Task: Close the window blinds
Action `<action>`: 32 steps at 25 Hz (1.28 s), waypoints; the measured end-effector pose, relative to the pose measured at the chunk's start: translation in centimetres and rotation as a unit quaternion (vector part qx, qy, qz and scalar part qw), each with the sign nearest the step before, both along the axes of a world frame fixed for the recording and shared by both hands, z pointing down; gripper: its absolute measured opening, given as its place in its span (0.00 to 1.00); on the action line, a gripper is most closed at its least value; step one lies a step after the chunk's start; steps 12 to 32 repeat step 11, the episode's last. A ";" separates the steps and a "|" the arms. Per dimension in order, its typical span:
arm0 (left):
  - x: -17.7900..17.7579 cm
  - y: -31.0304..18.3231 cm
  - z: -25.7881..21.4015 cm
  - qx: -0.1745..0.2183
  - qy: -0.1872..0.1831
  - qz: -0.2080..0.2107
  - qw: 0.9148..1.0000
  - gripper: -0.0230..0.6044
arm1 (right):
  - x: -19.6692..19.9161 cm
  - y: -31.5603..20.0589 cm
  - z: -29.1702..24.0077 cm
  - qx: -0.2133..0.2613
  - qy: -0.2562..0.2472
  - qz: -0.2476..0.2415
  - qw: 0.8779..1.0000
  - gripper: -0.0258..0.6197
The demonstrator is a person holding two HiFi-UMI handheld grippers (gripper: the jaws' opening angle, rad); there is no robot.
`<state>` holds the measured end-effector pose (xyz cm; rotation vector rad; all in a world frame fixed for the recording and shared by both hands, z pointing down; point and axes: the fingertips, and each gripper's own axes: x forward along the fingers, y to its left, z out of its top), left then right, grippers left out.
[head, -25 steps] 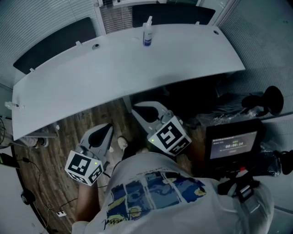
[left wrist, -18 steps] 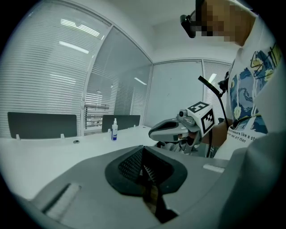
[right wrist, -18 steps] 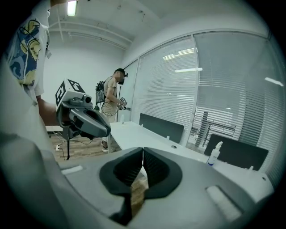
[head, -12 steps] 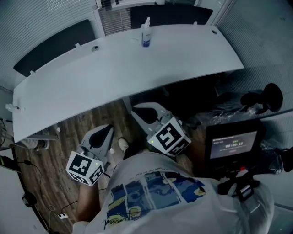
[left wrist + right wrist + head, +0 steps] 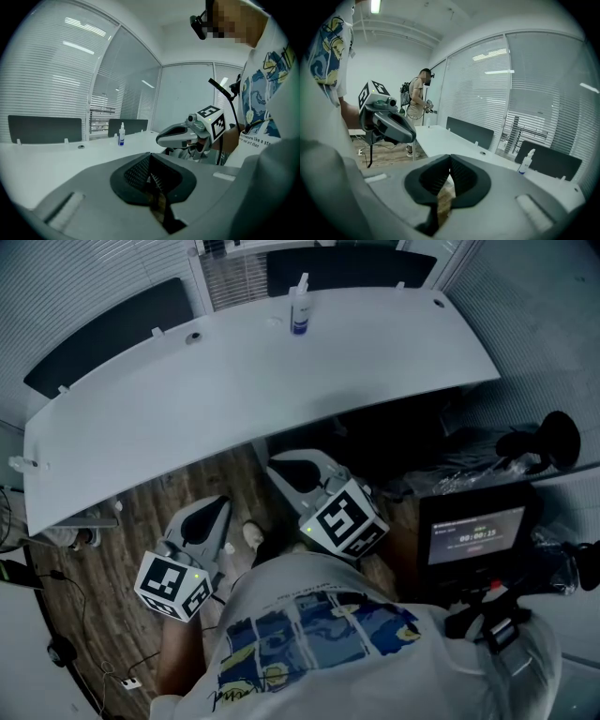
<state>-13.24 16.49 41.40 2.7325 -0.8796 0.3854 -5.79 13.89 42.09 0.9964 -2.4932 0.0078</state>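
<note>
Blinds line the windows behind the desk, well apart from the left gripper and right gripper. Both are held low, fingers clenched and empty. Advisable: reach across first, then open fingers at the blinds' control, unseen here.

A long white bench with a curved near edge stands over a wood-plank floor. A small spray bottle stands upright near the middle of the bench's far edge. Two round cable holes sit in the top, one left of the bottle and one at the far right corner. Dark divider panels rise along the far edge. On the floor by the bench's left end lie loose cables and a power strip.
</note>
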 end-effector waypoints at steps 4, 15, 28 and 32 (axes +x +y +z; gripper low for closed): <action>-0.4 -0.7 0.1 0.000 0.002 0.001 1.000 0.05 | -0.3 -0.7 0.0 0.000 0.002 0.001 1.000 0.04; -1.1 -1.5 -0.5 0.000 0.000 -0.001 1.000 0.05 | -1.0 -1.7 -0.5 0.003 0.004 0.002 1.000 0.04; -1.1 -1.5 -0.5 0.000 0.000 -0.001 1.000 0.05 | -1.0 -1.7 -0.5 0.003 0.004 0.002 1.000 0.04; -1.1 -1.5 -0.5 0.000 0.000 -0.001 1.000 0.05 | -1.0 -1.7 -0.5 0.003 0.004 0.002 1.000 0.04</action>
